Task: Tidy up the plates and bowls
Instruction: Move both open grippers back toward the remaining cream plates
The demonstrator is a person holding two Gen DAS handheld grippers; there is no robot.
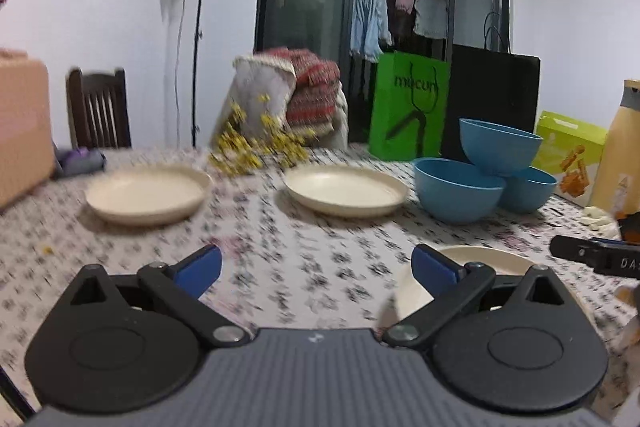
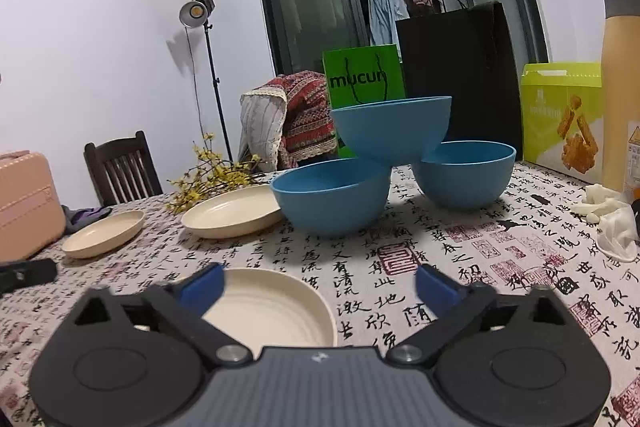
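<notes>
Both grippers, left (image 1: 316, 263) and right (image 2: 318, 285), jaws apart and empty; top blue bowl (image 2: 390, 127) perched tilted on two lower bowls (image 2: 332, 197), any nudge could topple it.

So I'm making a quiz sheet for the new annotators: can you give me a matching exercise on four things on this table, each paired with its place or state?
Things:
1. top blue bowl
2. nearest cream plate
3. green mucun bag
4. yellow flower sprig

Places or states:
A. stands upright behind the bowls, next to a black bag
B. rests tilted on the rims of two other blue bowls
C. lies on the tablecloth beside the middle cream plate
D. lies just ahead of the right gripper, partly hidden by its left finger

Pairs: 1-B, 2-D, 3-A, 4-C
</notes>
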